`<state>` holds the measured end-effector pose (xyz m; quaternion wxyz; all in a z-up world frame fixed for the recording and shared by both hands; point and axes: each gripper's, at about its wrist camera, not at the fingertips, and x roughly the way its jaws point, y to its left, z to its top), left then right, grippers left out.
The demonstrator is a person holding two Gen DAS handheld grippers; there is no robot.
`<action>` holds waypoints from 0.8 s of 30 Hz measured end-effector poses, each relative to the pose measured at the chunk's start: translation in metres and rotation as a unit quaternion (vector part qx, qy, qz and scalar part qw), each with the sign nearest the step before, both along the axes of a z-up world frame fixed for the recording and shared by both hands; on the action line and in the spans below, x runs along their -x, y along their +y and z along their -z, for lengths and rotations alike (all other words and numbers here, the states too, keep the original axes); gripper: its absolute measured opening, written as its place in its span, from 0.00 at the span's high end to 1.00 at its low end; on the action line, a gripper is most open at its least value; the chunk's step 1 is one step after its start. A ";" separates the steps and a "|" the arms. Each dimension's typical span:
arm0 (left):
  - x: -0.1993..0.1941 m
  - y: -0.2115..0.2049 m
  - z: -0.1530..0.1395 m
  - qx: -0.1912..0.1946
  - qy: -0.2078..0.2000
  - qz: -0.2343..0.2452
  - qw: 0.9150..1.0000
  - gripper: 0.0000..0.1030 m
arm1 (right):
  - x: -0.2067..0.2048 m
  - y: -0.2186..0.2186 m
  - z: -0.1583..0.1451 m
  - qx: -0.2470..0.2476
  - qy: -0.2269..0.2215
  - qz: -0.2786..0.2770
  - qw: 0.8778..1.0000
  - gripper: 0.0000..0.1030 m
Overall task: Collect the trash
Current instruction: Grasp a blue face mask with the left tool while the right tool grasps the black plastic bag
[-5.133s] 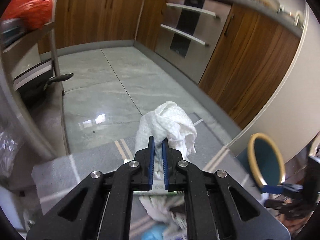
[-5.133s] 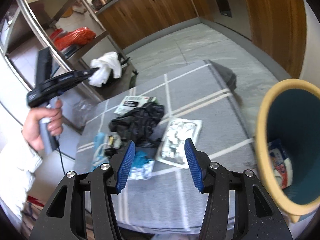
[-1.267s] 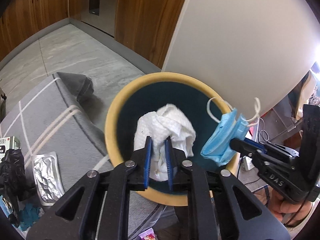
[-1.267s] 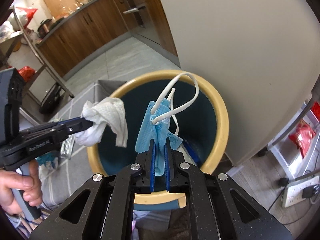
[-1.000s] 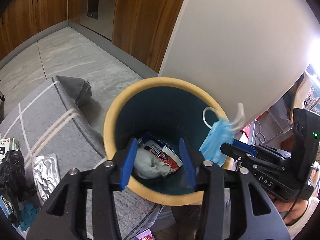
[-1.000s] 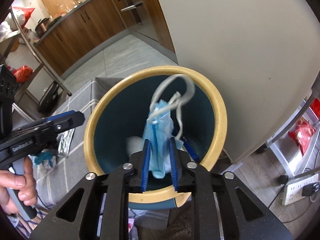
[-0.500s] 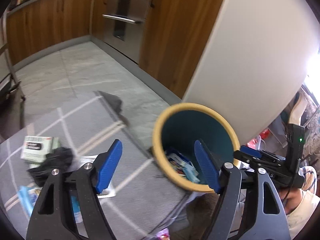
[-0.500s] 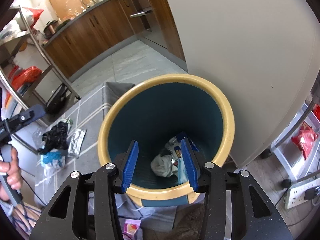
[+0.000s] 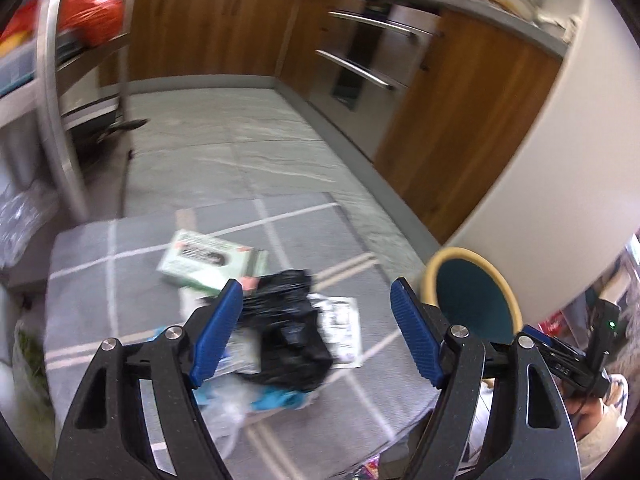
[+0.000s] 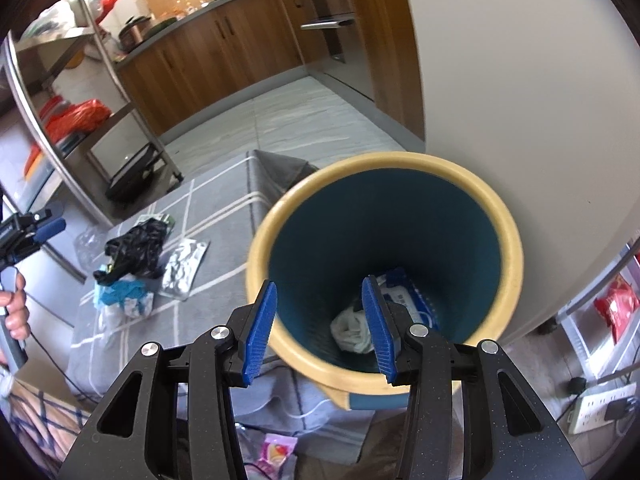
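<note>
The left gripper (image 9: 316, 330) is wide open and holds nothing. Right under it, on the grey mat (image 9: 120, 280), lies the black bag (image 9: 288, 340) with more trash. The right gripper (image 10: 318, 326) is open too, above the bin (image 10: 384, 276), farther from the pile

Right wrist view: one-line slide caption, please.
Open right gripper above the bin, crumpled tissue inside.
</note>
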<state>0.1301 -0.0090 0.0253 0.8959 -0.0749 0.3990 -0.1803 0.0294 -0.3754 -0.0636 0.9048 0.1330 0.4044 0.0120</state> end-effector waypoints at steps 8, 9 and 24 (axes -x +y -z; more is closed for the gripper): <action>0.000 0.070 0.028 0.012 0.032 -0.071 0.997 0.27 | -0.007 0.033 -0.002 -0.007 0.001 -0.024 1.000 0.53; -0.001 0.075 0.033 0.010 0.039 -0.077 0.996 0.27 | -0.008 0.039 -0.002 -0.008 0.002 -0.029 1.000 0.53; -0.024 0.110 0.126 0.037 0.161 -0.105 0.981 0.48 | -0.029 0.135 -0.001 -0.027 0.016 -0.098 0.995 0.53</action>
